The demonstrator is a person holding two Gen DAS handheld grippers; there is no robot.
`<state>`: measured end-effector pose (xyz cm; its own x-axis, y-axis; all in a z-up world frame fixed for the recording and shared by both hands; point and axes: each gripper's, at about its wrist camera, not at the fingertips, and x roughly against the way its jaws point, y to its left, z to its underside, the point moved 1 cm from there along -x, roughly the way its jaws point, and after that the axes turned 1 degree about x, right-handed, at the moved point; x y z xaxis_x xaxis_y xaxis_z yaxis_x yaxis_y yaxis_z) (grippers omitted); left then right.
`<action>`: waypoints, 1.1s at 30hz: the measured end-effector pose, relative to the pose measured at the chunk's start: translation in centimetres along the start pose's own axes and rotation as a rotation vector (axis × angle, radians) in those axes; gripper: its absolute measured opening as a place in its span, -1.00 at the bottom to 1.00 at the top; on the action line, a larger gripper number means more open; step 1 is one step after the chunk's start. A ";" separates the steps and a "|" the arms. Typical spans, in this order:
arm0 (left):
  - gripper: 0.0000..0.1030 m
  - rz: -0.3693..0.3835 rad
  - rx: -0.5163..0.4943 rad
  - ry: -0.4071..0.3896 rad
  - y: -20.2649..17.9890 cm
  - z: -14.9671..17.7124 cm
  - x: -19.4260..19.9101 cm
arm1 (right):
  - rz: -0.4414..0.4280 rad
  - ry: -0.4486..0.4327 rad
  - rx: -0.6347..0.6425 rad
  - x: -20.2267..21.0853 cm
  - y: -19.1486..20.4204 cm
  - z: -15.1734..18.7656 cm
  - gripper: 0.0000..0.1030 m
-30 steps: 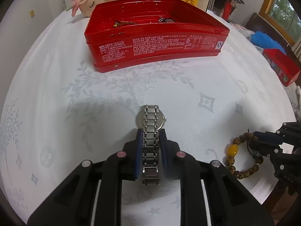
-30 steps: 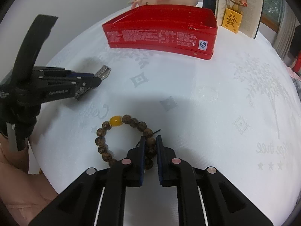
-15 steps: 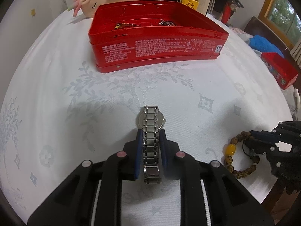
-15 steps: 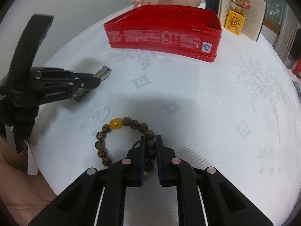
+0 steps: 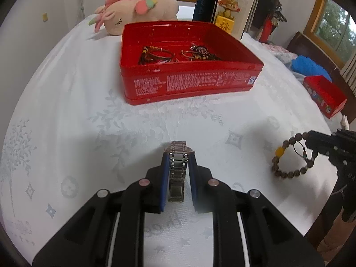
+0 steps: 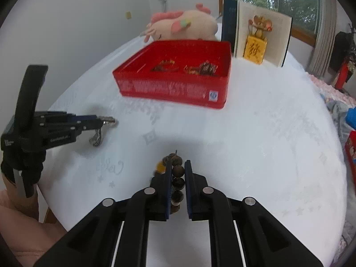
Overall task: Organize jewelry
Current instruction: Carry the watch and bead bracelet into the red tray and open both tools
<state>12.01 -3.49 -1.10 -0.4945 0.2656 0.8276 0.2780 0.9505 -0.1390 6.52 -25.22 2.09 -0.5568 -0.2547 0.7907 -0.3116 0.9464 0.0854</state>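
My left gripper [image 5: 179,155] is shut on a silver metal watch [image 5: 177,169], held off the white tablecloth; it shows from the side in the right wrist view [image 6: 102,124]. My right gripper [image 6: 178,164] is shut on a brown bead bracelet [image 6: 176,178] with a yellow bead, which hangs from the gripper in the left wrist view [image 5: 291,160]. The open red tin [image 5: 187,86] stands farther back and holds several bracelets and chains [image 5: 178,54]; it also shows in the right wrist view [image 6: 173,89].
A pink plush toy [image 5: 138,11], a dark book [image 5: 204,6] and a card with a mouse figure [image 6: 258,40] stand behind the tin. A smaller red box [image 5: 322,95] and blue cloth [image 5: 309,66] lie to the right, off the table.
Both grippers have lifted their pieces off the cloth; the views now look down into the tin. The bracelet now hangs from the right gripper and the watch from the left.
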 end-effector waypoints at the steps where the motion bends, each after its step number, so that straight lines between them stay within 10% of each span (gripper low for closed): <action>1: -0.69 0.003 0.002 -0.004 0.1 -0.1 0.2 | 0.005 -0.008 0.000 0.2 -0.1 -0.3 -0.80; 33: -0.69 0.039 -0.028 -0.182 -1.0 -10.1 5.7 | -0.021 -0.156 -0.005 2.4 -1.5 -11.9 -0.80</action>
<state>17.23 -4.55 9.23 -0.6229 0.3290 0.7098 0.3214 0.9348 -0.1512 14.84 -24.90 11.10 -0.6630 -0.3015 0.6852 -0.3204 0.9415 0.1042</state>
